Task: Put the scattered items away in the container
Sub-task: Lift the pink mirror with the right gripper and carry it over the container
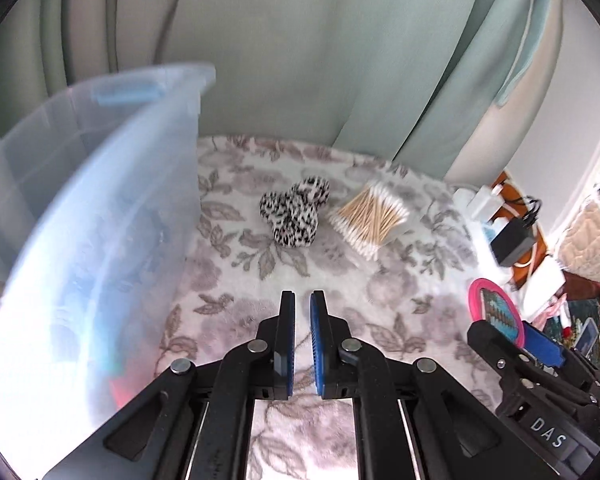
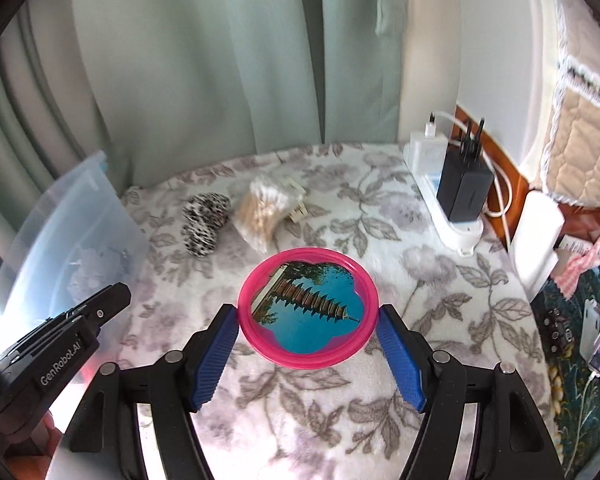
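Right gripper (image 2: pixel 308 320) front and centre, blue pads pressed on either side of the round pink mirror (image 2: pixel 307 307), clamped across its width and carrying it face up above the floral blanket (image 2: pixel 420 280). Out from there, the clear plastic container (image 2: pixel 60 248) sits off to the left of this gripper, and that leftward line is what the drop looks set to turn on. The left gripper (image 1: pixel 302 312) hangs between the two, jaws nearly together with only a thin gap and nothing in them, right beside the container wall (image 1: pixel 100 200). Farther out, the leopard-print scrunchie (image 1: pixel 294 212) and the cotton swab bundle (image 1: pixel 370 216) lie just beside each other, ahead of the left gripper, which is likely the nearer to both. The swabs' long axis runs diagonally.
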`<state>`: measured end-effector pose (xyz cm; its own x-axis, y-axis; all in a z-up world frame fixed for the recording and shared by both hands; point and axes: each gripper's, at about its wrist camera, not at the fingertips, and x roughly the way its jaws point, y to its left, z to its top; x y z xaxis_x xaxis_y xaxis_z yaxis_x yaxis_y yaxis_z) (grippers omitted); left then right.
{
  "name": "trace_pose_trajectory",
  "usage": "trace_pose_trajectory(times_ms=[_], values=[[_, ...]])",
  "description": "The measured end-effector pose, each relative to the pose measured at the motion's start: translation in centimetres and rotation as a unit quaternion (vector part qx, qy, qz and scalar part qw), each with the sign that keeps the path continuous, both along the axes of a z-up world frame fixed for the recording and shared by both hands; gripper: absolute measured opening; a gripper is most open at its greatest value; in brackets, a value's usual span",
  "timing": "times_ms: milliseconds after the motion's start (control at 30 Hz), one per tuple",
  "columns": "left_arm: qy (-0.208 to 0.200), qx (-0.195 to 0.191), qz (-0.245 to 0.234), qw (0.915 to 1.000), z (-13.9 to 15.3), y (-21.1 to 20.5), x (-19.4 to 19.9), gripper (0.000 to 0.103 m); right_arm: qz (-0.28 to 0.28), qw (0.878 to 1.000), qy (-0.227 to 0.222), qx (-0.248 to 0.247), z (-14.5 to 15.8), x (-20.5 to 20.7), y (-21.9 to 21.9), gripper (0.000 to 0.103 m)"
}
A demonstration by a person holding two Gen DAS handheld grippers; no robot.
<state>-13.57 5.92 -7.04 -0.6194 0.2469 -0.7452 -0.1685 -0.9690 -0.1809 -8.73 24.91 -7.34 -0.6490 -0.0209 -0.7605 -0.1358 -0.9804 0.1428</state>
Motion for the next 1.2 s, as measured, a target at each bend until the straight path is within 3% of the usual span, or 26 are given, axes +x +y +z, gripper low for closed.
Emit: trace_pose_trajectory(times_ms=[333, 667, 967, 1200], values=[[0.077, 0.031, 0.023, 0.9963, 7.5, -4.0, 4.4, 0.007, 0.038, 0.996, 0.081, 0.017, 7.5, 4.1, -4.1, 0.074], [0.142, 0.029, 0.053, 0.9881, 12.1, -7.2, 8.2, 0.007, 0.069, 0.987, 0.14, 0.037, 12.6, 7.0, -8.0, 0.074], [0.173, 0.038, 0.081, 0.9809, 13.7, -10.5, 10.2, 0.007, 0.109, 0.978, 0.169, 0.057, 14.9, 8.2, -12.4, 0.074], [0.176, 0.056, 0.117, 0.9758, 13.3, -14.1, 10.3, 0.007, 0.146, 0.972, 0.171, 0.072, 15.0, 8.1, -16.4, 0.074]])
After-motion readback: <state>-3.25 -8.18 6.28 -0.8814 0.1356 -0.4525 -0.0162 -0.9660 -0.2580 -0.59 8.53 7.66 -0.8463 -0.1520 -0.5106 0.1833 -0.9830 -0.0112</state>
